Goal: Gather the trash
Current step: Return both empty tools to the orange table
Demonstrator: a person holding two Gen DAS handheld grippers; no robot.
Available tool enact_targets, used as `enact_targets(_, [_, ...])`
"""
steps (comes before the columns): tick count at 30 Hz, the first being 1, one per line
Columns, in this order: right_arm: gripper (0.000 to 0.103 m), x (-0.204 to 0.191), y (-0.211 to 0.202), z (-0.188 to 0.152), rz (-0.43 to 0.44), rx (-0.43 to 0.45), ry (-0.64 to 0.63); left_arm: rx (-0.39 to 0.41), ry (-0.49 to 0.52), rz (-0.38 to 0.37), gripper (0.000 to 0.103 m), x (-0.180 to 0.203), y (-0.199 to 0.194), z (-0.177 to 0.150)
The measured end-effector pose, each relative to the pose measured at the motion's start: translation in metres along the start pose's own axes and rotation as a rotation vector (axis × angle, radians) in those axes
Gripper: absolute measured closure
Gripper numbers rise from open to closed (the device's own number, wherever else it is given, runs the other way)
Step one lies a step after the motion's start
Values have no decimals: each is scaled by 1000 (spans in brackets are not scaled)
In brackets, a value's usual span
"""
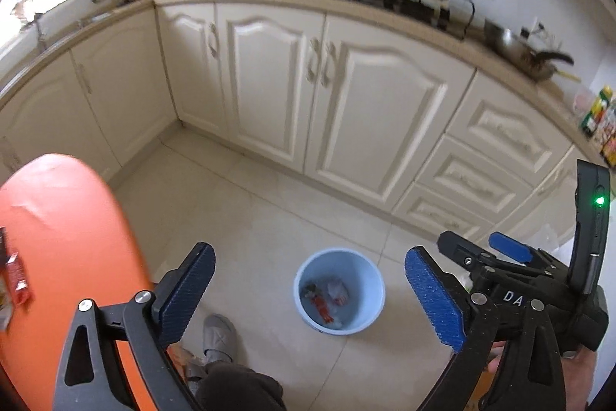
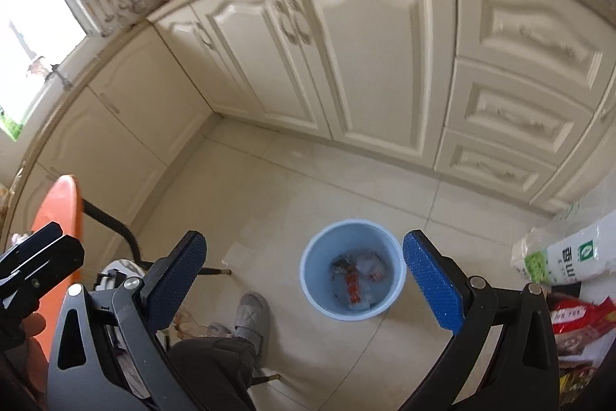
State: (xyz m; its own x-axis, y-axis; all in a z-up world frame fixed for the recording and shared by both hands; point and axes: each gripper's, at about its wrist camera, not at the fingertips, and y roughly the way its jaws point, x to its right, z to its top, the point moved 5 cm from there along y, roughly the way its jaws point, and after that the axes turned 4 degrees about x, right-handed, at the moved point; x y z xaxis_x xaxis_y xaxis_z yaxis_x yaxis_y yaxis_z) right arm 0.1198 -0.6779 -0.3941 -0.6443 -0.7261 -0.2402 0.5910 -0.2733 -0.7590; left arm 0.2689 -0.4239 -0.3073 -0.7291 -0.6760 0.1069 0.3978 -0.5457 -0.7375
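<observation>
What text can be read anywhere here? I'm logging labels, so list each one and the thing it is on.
"DA": white letters on the black body of the right gripper, seen from the left wrist; anything after them is hidden.
White bag by the cabinets: large dark characters and a green logo, too distorted to read.
Red packet below it: print too blurred.
Wrappers in the blue bin: too small.

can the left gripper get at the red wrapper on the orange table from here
Probably yes. The left gripper is open and empty, and the red wrapper lies uncovered on the orange table, off to its left.
</observation>
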Motion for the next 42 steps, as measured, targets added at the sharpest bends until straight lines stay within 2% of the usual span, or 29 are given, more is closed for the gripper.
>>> enact_targets(8, [0,-66,-59,19,55,111,-95,156,-56,36,4,-43,-128,-28])
enact_targets(11, [0,-90,-78,24,86,148,-132,218,-85,62,3,-61,-179,-46])
enact_targets(14, [0,-115,-96,29,116,180,-173,270,-98,87,2,-73,-236,-78])
enact_targets(20, [0,-166,-124,31,189,223,-252,352,-139,156,2,-96,-304,-118])
enact_targets(33, [0,-256,-157,15,326,251,-411,451,-242,296,1,-132,-396,-190])
enact_targets(42, [0,-327,-158,-26,419,219,-509,460,-338,421,1,-162,-438,-240])
